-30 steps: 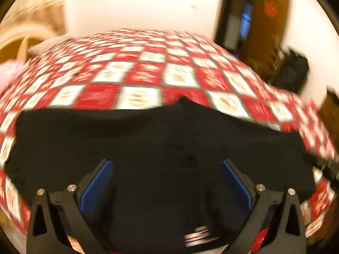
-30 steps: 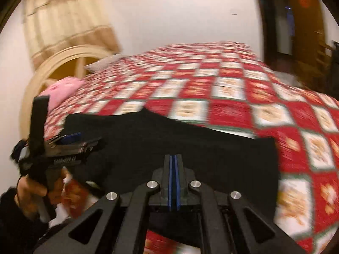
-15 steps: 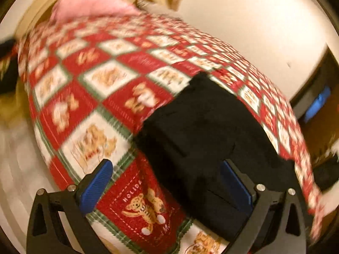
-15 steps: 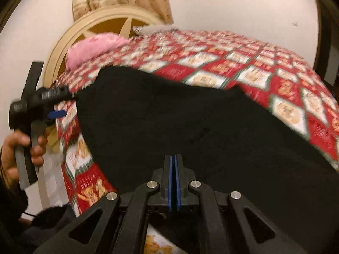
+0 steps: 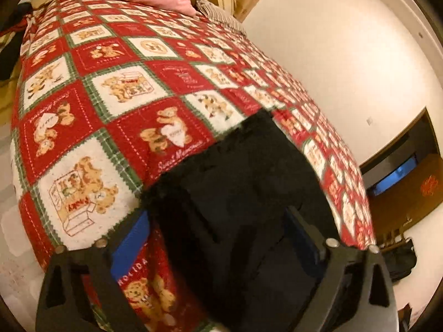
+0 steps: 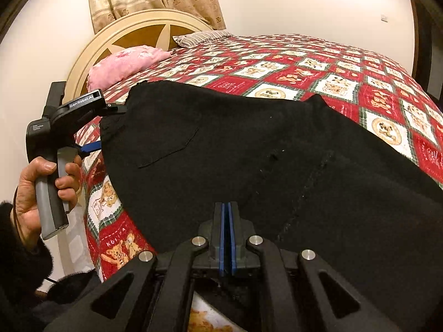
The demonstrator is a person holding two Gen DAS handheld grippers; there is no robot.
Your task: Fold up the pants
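Since half a second ago, left gripper [image 5: 218,232] has swung closer to the pants [image 6: 249,160] corner.
Black pants lie across the lower centre on the quilt [image 5: 116,105]. Left gripper, spread wide, straddles the upper-left corner, likely to grab it. Right gripper [image 6: 227,238] is pressed together; fabric between its fingers cannot be confirmed. Left hand [image 6: 41,182] holds its handle upright at frame left.

We see the black pants [image 6: 249,149] spread flat across the near edge of the red-and-white teddy-bear bedspread [image 6: 318,72], back pocket facing up, their far corner toward the pink pillow [image 6: 124,62], cloth slightly rumpled.
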